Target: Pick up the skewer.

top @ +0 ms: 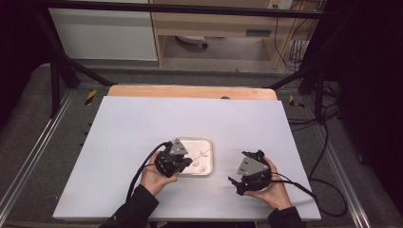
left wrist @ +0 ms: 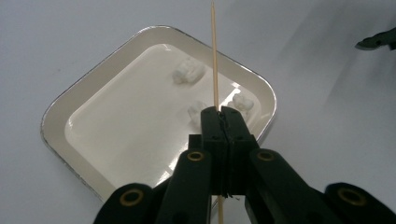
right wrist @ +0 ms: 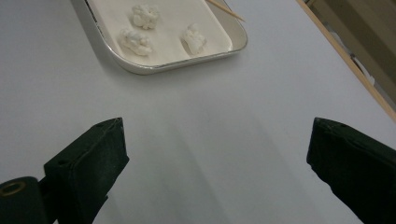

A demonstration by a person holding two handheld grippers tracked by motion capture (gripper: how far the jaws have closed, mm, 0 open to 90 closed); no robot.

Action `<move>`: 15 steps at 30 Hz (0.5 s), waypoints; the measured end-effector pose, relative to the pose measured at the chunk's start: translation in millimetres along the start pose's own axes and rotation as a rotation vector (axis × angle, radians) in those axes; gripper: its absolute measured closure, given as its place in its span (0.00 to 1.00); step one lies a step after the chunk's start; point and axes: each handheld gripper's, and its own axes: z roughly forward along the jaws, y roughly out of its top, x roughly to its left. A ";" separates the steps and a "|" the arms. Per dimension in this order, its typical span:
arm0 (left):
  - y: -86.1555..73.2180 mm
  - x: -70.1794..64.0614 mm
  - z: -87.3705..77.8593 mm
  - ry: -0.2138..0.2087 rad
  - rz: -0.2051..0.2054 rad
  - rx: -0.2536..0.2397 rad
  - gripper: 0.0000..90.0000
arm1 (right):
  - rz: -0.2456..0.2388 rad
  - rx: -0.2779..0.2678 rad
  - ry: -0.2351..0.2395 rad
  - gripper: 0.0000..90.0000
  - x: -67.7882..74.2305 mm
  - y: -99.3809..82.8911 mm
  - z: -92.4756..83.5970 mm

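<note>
Three white lumps (left wrist: 189, 71) sit in the tray (left wrist: 60, 112), all toward its right half in the high view, and the L gripper (left wrist: 222, 112) has its jaws clenched tight on a thin wooden skewer (left wrist: 214, 51). Stick runs up past the pads, tip hanging over the tray's far rim, w/ the lumps just below and beside the shaft. R gripper (right wrist: 217, 126) is off to the side on bare table (top: 133, 128), jaws spread wide, nothing btwn them, tray well apart from it.

Looks like the step is spearing a lump. To do it well, imo: tilt the L wrist so the tip points down at a lump rather than skating over it, aim for the middle of the nearest one, push straight along the stick's axis so it doesn't bend or slip in the pads. Lumps look soft and light, prob slide on the smooth tray floor, so pin one against the wall, or bring the R gripper in to steady the lump or the rim. Grip's low on the stick, so keep it slow
</note>
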 end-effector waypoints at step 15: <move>12.6 -13.2 8.6 -0.039 0.062 0.027 0.99 | -0.228 0.016 -0.020 0.17 10.8 19.8 10.2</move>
